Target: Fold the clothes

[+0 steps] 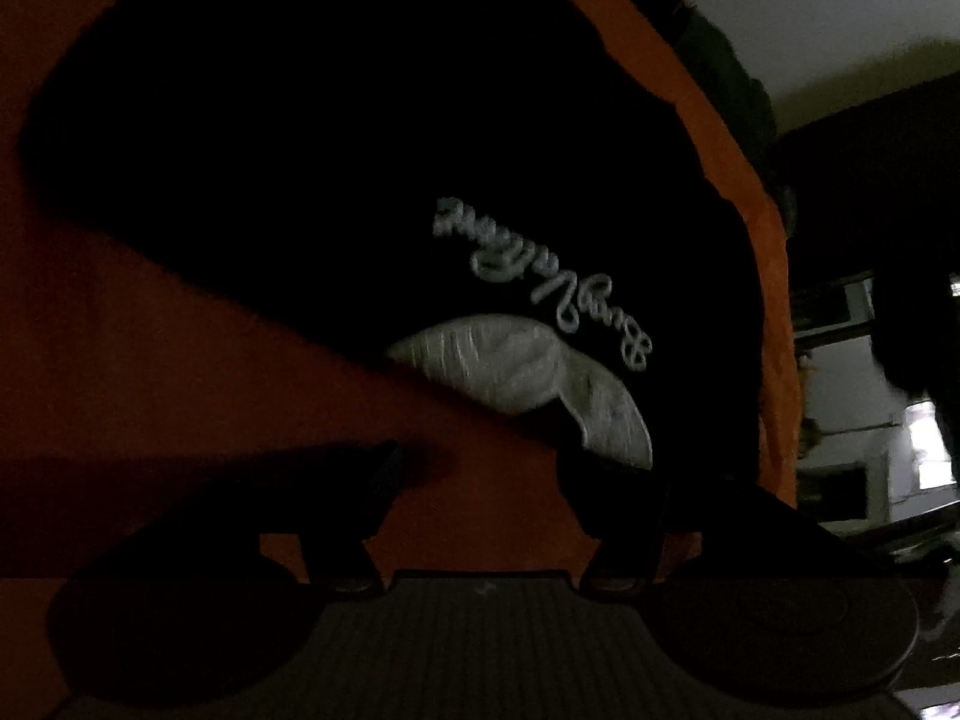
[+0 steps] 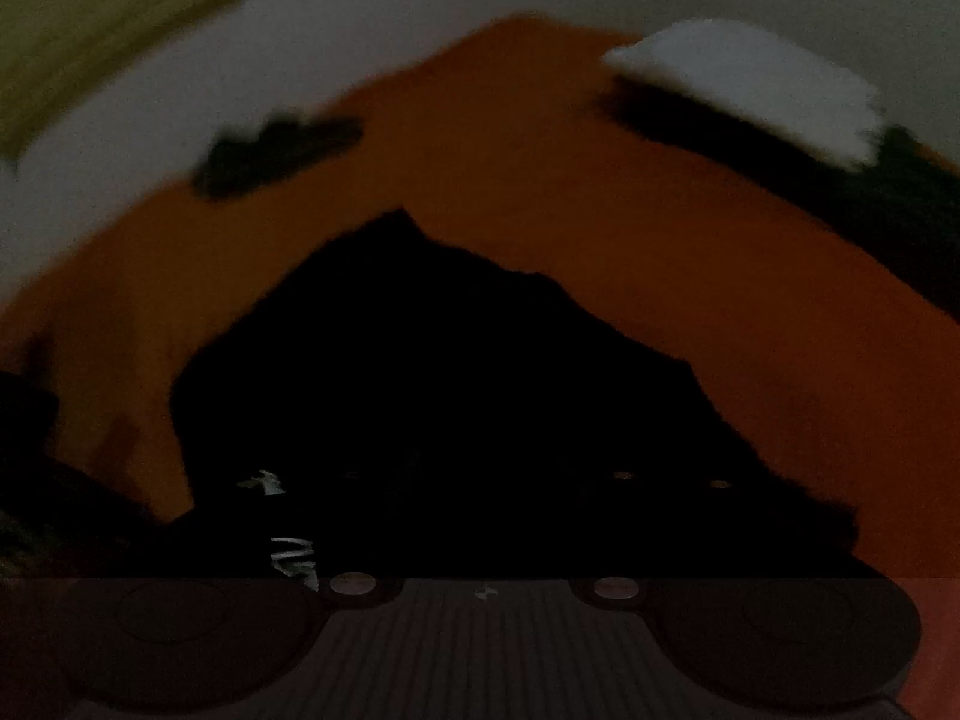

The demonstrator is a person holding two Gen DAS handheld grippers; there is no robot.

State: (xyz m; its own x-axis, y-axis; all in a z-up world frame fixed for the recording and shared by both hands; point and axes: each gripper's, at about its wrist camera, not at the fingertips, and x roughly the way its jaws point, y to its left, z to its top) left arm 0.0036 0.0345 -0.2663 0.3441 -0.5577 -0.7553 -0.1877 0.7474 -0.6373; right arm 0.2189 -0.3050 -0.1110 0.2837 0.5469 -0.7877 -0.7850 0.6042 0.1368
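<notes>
Item: black garment (image 1: 336, 168) with a white script and leaf print (image 1: 516, 360), lying on an orange cover (image 1: 150, 396).

Edges, from the garment: in my left view bare orange lies to its left and below it; to its right the cover's edge drops away to a dim room. In my right view orange rings the garment's peak (image 2: 420, 360).

Hard to read: both views are very dark. A white folded cloth (image 2: 750, 84) beyond the garment is blurred.

Axis: the script runs diagonally, lower right to upper left, upside down.

Left tool (image 1: 504, 474): fingers parted, right one touching the garment. Right tool: fingers lost against black cloth; I cannot tell its state.
</notes>
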